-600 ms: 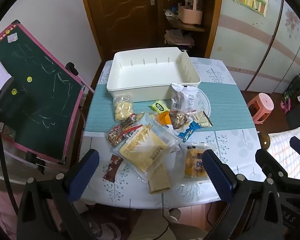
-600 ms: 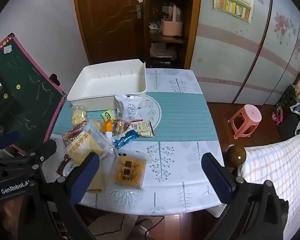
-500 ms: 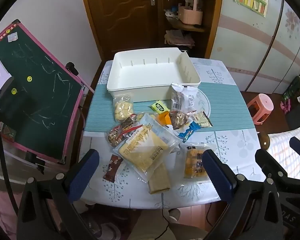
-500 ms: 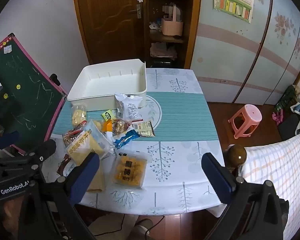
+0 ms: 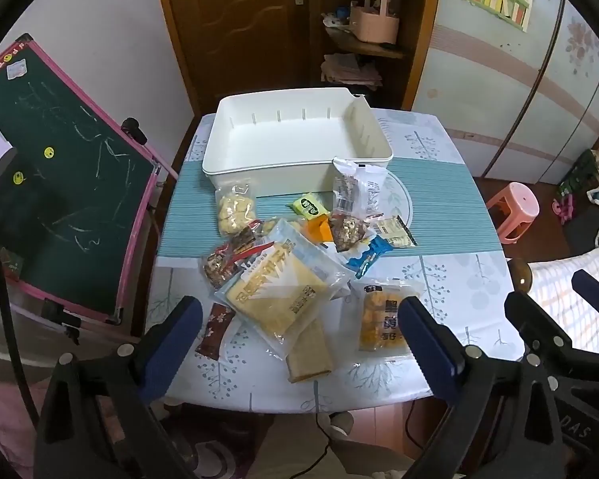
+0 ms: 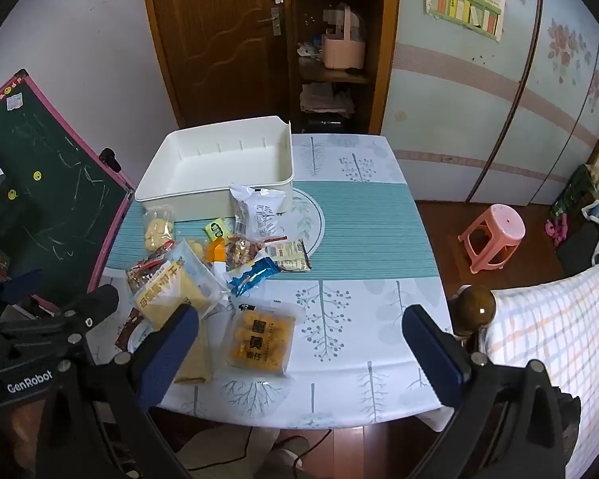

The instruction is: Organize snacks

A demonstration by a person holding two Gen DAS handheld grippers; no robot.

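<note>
1. Across the middle of both frames lies the table, with a pile of snacks on it and a white bin behind the pile toward the upper centre.
2. At the bottom of the left wrist view, the left gripper has its fingers spread wide and holds nothing; the snacks lie above and between the finger tips, apart from them.
3. The big yellow cracker bag sits just above the gap between the left fingers, and an orange snack packet lies just beside the right-hand finger.
4. At the bottom of the right wrist view, the right gripper is also wide apart and empty.
5. The orange snack packet lies between its fingers, nearer the left-hand one; the rest of the pile is up and to the left.
6. A white packet leans against the bin's front wall.
7. A chalkboard stands at the left edge, and a pink stool is on the floor at right.
</note>
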